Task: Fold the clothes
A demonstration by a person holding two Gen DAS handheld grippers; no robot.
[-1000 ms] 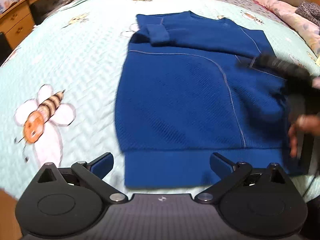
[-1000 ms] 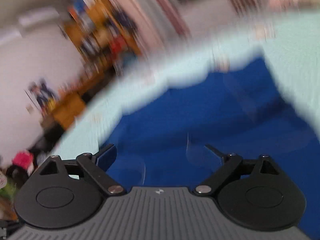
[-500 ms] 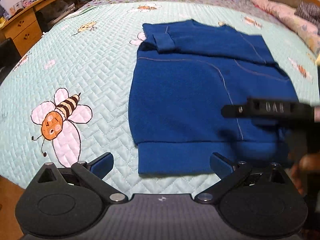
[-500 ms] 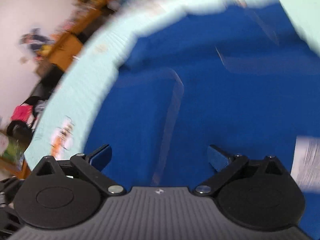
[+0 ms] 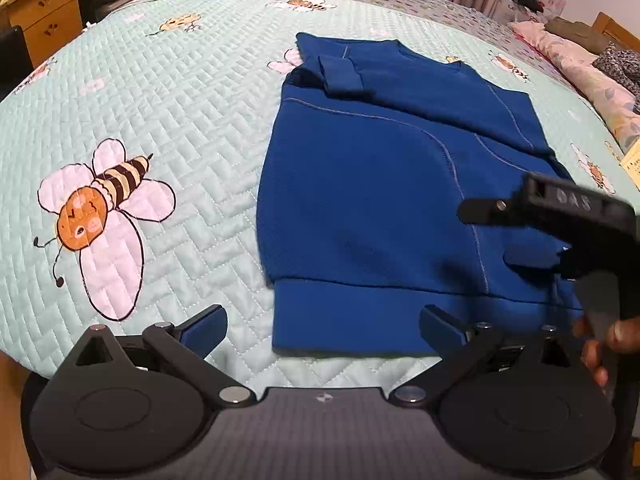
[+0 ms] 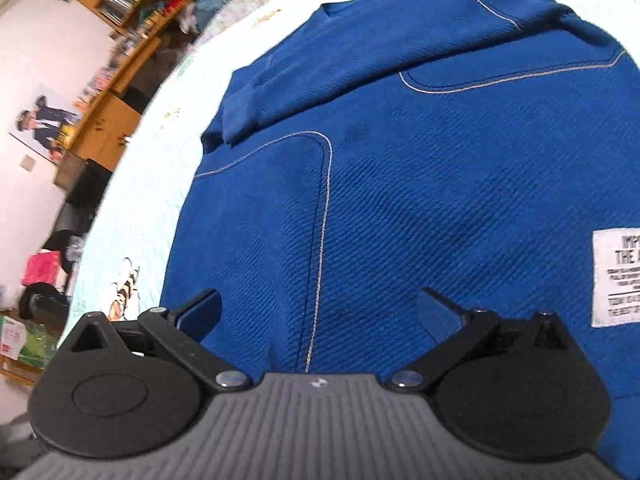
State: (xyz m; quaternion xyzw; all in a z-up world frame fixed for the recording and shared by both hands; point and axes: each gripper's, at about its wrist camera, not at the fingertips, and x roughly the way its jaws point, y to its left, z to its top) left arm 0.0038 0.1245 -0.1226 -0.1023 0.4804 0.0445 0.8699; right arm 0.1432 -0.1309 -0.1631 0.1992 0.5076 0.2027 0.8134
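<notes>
A blue sweatshirt [image 5: 384, 184] lies flat on a bed [image 5: 160, 128] covered by a pale mint quilt printed with cartoon bees. Its sleeves are folded in across the body, one cuff [image 5: 340, 74] resting near the collar at about 12 o'clock in the left wrist view. The ribbed hem runs along the near edge, just ahead of the left tongs [image 5: 322, 326], which stand wide apart with nothing between them, hovering above the quilt and hem.

At 3 o'clock in that view, the right tongs [image 5: 516, 236] hang over the sweatshirt's right side (a hand [image 5: 604, 344] grips the handle below). In the right wrist view they are spread wide over the blue fabric, empty, with a white printed label [image 6: 616, 278] at 3 o'clock. A wooden desk [image 5: 44, 12] stands beyond the bed at 10 o'clock.
</notes>
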